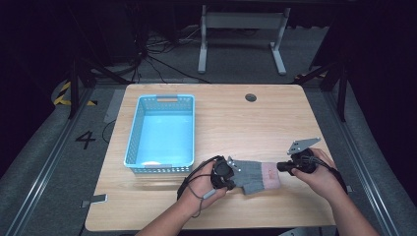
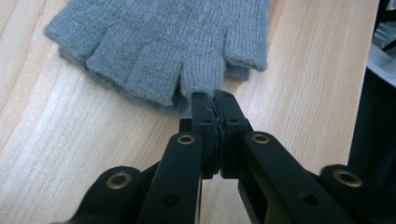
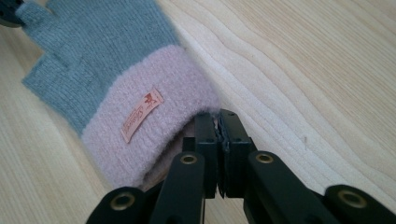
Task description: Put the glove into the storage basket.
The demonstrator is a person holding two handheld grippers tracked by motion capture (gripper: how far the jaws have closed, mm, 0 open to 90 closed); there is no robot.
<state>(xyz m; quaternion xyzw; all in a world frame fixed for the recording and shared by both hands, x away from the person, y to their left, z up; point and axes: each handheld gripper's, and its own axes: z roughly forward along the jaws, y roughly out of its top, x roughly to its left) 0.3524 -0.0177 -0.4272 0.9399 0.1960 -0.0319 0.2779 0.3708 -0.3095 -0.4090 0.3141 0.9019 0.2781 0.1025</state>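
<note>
Glove (image 1: 255, 176), grey with a pink cuff, lies flat on the wooden table (image 1: 231, 118) near its front edge, between the two hands. It is fingerless, and a small orange label (image 3: 141, 115) sits on the cuff. The left gripper (image 2: 214, 103) has its jaws pressed together on the tip of one short finger of the glove. The right gripper (image 3: 218, 120) has its jaws closed on the edge of the pink cuff, at the opposite end. Left hand (image 1: 209, 187) and right hand (image 1: 322, 174) each hold a gripper from the front side. A light blue plastic basket (image 1: 162, 132) stands just beside, to the left and farther back.
</note>
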